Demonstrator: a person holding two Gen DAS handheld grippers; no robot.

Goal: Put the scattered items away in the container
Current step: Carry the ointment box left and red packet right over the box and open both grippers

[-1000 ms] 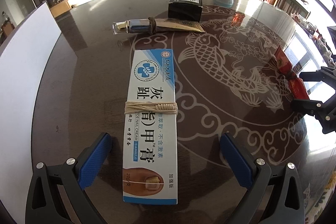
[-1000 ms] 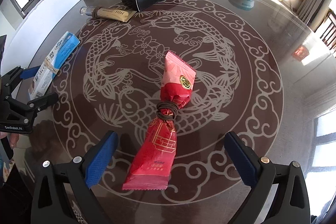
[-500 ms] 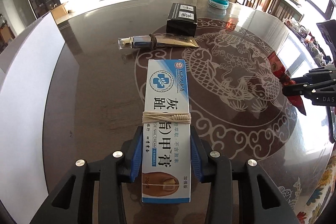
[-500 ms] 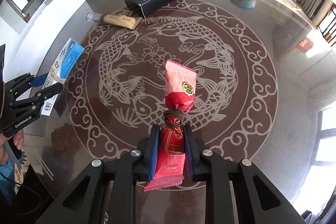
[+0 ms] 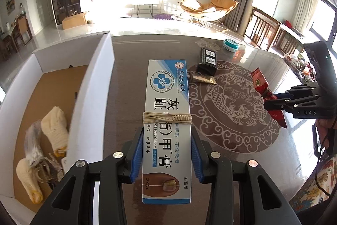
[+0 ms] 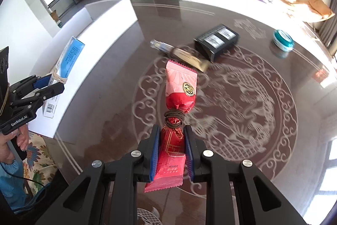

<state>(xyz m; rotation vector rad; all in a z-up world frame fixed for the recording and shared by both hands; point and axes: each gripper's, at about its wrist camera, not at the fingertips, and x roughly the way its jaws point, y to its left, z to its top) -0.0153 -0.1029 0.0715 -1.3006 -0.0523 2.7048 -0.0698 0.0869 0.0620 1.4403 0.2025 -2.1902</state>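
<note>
1. Both grippers are loaded — I have one item in each, and both are lifted clear of the table (image 5: 124, 85).
2. My left gripper (image 5: 167, 158) is clamped on the nail-cream box (image 5: 167, 111), blue pads pressing its two long sides just below the string wrapped around its middle.
3. That box hangs over the dark tabletop, just beside the white wall of the container (image 5: 92, 85); pale wrapped pieces lie on the container's cardboard floor.
4. My right gripper (image 6: 171, 151) is squeezed narrow on the lower half of the red snack packet (image 6: 181, 85), below its cord tie.
5. On the table I see a black box (image 6: 217, 40), a gold tube (image 6: 185, 56) touching it and, further off, a teal tin (image 6: 283, 39).
</note>
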